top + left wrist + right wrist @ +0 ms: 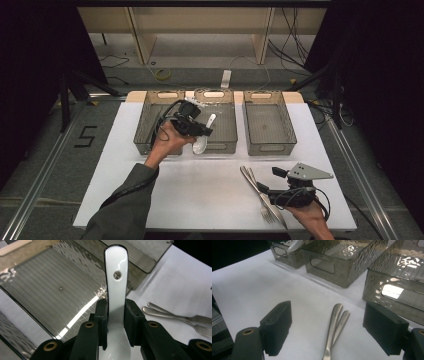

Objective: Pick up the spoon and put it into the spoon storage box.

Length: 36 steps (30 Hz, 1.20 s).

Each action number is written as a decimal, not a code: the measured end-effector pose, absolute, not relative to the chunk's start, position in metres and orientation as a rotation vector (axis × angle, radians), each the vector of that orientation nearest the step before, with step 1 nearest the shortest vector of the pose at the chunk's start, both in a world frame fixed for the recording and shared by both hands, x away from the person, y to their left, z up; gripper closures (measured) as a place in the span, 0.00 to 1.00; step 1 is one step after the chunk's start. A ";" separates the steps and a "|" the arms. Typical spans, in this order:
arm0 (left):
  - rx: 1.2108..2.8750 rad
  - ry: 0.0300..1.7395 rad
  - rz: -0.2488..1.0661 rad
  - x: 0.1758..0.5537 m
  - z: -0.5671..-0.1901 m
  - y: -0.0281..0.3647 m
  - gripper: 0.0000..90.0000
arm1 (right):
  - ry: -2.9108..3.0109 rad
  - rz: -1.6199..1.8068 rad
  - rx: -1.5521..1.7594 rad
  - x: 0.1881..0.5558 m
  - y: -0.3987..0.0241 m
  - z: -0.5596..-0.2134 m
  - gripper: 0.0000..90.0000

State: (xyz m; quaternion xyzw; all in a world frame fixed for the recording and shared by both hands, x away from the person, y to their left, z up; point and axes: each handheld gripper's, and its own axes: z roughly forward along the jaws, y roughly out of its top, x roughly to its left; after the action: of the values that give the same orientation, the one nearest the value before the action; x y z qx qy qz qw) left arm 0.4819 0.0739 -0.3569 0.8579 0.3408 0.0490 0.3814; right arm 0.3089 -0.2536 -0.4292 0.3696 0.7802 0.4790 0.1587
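A white ceramic spoon (201, 143) hangs in the air at the front edge of the middle bin (227, 148), its handle pointing up and away. My left gripper (204, 131) is shut on it. In the left gripper view the pads clamp the spoon (116, 282) just above its bowl, with my left gripper (116, 315) over the ribbed bin floor. My right gripper (270, 181) rests low at the front right, open. Between its wide-apart jaws (329, 325) lie two metal utensils (335, 322) side by side; one shows fork tines (267, 214).
Three smoky clear bins stand in a row at the back of the white mat: left (144, 131), middle, right (270, 148). The right bin looks empty. The mat's edge (200, 227) runs close to the person's side.
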 end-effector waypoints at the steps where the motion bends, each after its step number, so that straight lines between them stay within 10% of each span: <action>1: 2.193 0.865 0.127 0.485 -0.355 0.075 0.82 | 2.230 1.369 1.056 0.309 -0.254 -0.429 0.26; 36: 2.116 1.046 0.208 0.540 -0.357 0.069 0.82 | 2.234 1.376 1.054 0.309 -0.254 -0.429 0.26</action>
State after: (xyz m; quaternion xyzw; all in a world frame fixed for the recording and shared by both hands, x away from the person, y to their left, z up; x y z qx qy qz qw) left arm 0.5403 0.0692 -0.3570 0.8274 0.4089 0.0812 0.3764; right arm 0.3088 -0.2535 -0.4291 0.3681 0.7804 0.4806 0.1564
